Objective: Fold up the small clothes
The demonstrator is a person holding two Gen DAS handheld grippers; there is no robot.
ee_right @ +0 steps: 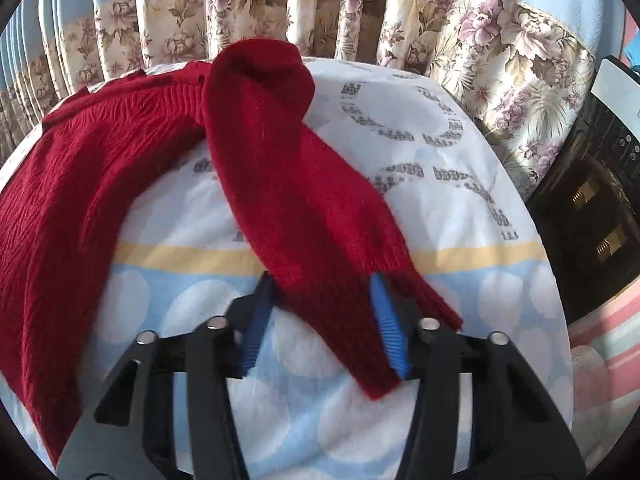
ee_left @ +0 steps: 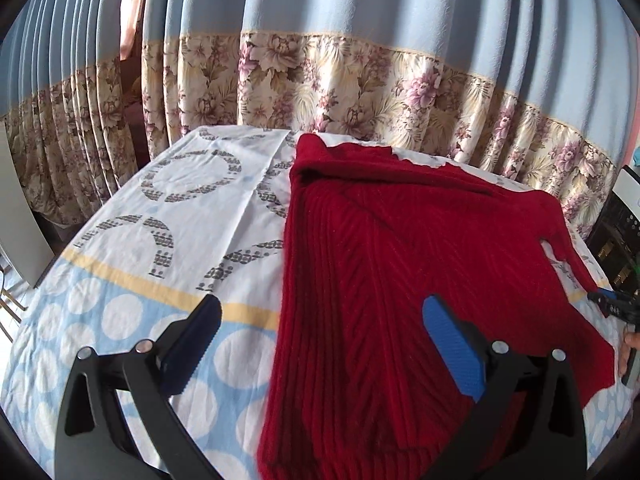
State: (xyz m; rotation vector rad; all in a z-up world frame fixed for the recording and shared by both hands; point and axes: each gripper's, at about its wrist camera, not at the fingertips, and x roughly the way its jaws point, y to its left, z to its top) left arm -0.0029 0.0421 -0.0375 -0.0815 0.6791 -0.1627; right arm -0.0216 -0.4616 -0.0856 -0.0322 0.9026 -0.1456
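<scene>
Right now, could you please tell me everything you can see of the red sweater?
The red sweater is a dark crimson ribbed knit with a chevron pattern. It lies spread on the patterned sheet. One sleeve stretches toward the right tongs, its cuff between their open fingers. The left tongs hang open above its hem.

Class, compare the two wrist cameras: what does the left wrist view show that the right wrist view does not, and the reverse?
Left wrist only: the left gripper, open, above the sweater's ribbed body.

Right wrist only: the right gripper, its fingers either side of the sleeve.

Both: the red sweater, the patterned sheet, the floral curtain.
</scene>
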